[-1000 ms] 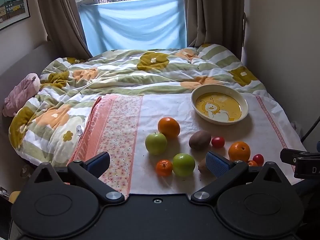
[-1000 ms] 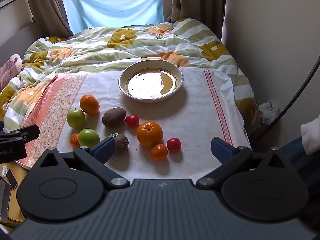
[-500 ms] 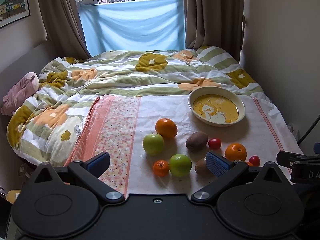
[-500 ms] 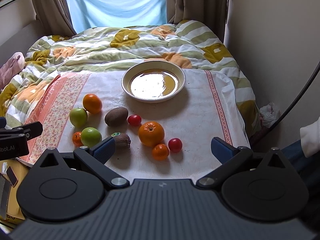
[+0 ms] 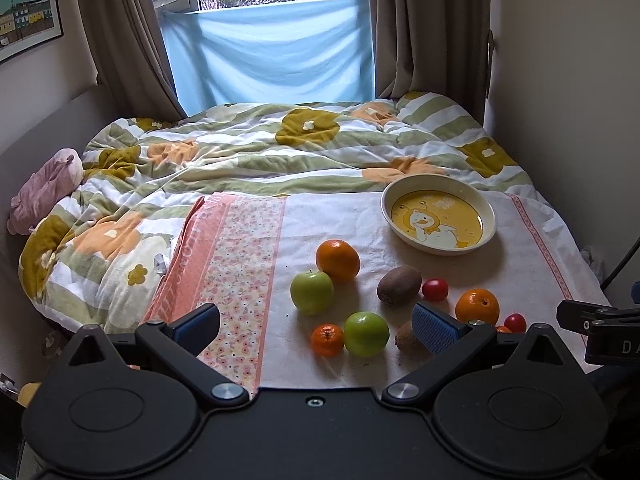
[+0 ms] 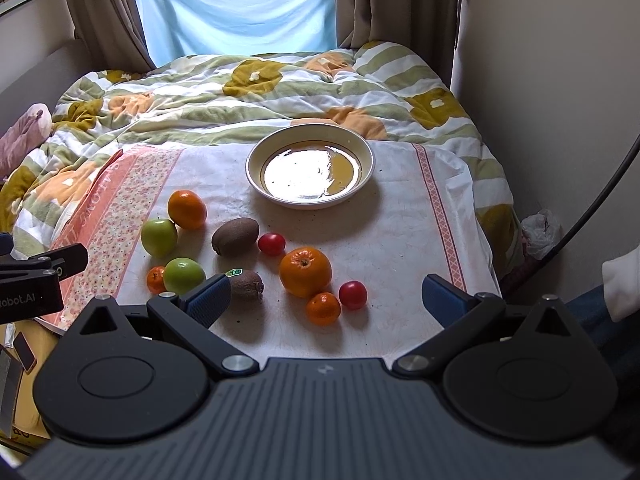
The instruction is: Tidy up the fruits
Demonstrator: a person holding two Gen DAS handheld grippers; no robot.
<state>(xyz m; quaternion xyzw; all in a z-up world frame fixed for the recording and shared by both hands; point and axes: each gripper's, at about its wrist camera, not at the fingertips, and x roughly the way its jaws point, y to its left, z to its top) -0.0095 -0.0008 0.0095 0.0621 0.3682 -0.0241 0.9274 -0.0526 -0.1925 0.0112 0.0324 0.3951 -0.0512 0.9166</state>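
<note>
Several fruits lie on a white cloth (image 6: 400, 240) on the bed: two green apples (image 6: 159, 237) (image 6: 183, 275), oranges (image 6: 187, 209) (image 6: 305, 271), small mandarins (image 6: 323, 309), two kiwis (image 6: 235, 235) (image 6: 247, 284) and red tomatoes (image 6: 352, 294). An empty cream plate (image 6: 256, 156) sits behind them; it also shows in the left wrist view (image 5: 490, 216). My left gripper (image 5: 316, 326) is open, held back from the fruits at the cloth's near edge. My right gripper (image 6: 326, 300) is open, just short of the mandarin and tomato.
A rumpled floral quilt (image 5: 280, 152) covers the bed behind the cloth. A pink plush toy (image 5: 44, 192) lies at the left. A wall (image 6: 560, 100) stands close on the right, with a black cable (image 6: 600, 196). Curtains and a window are at the back.
Both grippers have drawn back and risen slightly, so the fruits sit a little farther away. Both stay open and no fruit has moved.
</note>
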